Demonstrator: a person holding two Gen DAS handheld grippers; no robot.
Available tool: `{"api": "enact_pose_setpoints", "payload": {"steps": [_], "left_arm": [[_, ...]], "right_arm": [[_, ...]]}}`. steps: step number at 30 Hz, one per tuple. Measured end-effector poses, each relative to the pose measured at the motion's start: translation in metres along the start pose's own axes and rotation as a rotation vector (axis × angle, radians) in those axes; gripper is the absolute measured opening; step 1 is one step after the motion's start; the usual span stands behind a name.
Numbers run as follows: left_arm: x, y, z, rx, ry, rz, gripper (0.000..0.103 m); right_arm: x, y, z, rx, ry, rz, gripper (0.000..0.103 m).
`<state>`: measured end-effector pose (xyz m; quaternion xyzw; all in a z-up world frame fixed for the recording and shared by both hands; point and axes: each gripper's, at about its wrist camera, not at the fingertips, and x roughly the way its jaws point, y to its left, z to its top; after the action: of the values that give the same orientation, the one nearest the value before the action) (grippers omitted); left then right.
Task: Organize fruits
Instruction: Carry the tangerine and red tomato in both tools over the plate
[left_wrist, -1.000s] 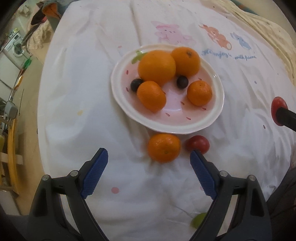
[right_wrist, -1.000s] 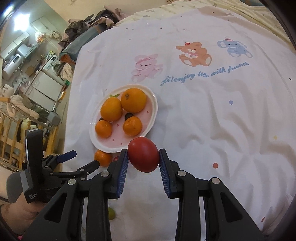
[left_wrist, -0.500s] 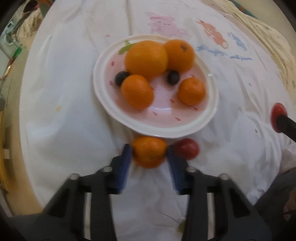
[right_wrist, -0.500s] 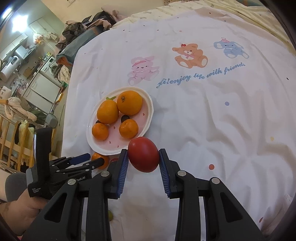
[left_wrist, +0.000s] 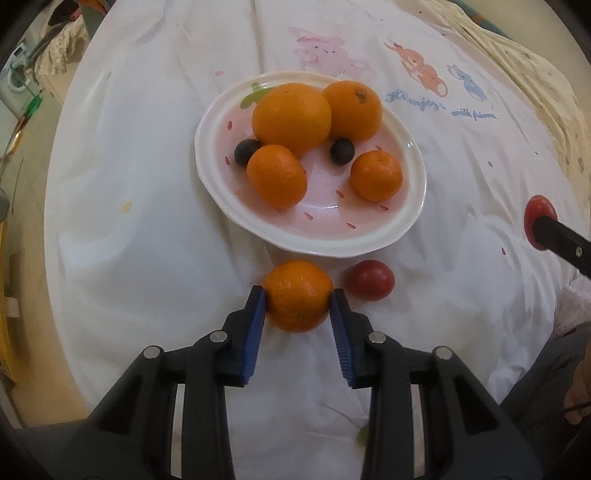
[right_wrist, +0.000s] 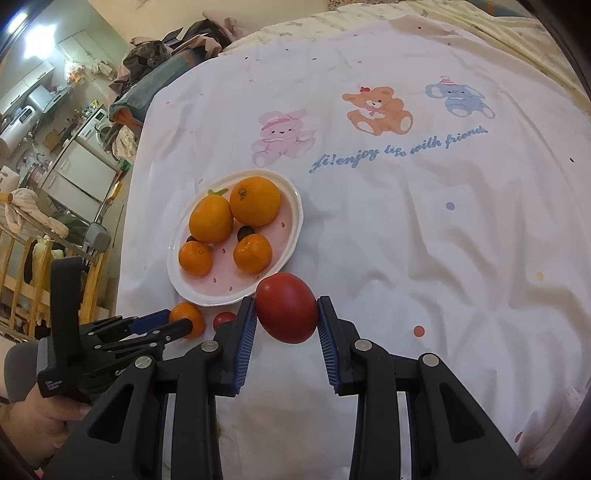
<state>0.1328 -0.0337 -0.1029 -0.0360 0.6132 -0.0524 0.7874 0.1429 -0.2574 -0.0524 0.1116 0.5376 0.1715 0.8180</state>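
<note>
The left tongs have just been closing and now their ribbed blue pads pinch a loose mandarin at its widest girth, where a round fruit is least likely to squirt free. It sits on the sheet just short of the plate, so the grip reads as the start of a short lift onto it. The right tongs are clamped on a smooth, glossy red tomato, egg-shaped and carried clear above the sheet, probably waiting its turn.

A smaller red fruit lies just beside the mandarin. The plate is a glazed oval, pale pink inside with a white scalloped rim. It holds two large oranges, two pebbly-skinned mandarins and two small dark round fruits, perhaps grapes. The white printed bedsheet is soft and creased, so anything round may roll in its folds.
</note>
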Motion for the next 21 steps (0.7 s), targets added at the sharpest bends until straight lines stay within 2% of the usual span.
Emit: {"api": "enact_pose_setpoints", "payload": {"steps": [7,11,13,16,21], "left_arm": [[-0.025,0.009,-0.014,-0.018,-0.041,-0.002,0.031],[-0.062,0.021,-0.016,-0.05,-0.133,-0.017,0.031],[-0.082,0.026,-0.01,-0.056,-0.192,-0.019,0.031],[-0.1,0.031,0.003,-0.06,-0.239,-0.02,0.031],[-0.103,0.037,0.032,-0.051,-0.265,0.008,0.031]], "right_arm": [[-0.004,0.003,0.002,0.006,-0.011,0.025,0.035],[-0.021,0.003,0.008,0.053,-0.057,0.126,0.035],[-0.029,0.004,0.013,0.053,-0.082,0.147,0.035],[-0.029,0.004,0.022,0.055,-0.087,0.159,0.035],[-0.024,0.006,0.038,0.026,-0.09,0.141,0.035]]}}
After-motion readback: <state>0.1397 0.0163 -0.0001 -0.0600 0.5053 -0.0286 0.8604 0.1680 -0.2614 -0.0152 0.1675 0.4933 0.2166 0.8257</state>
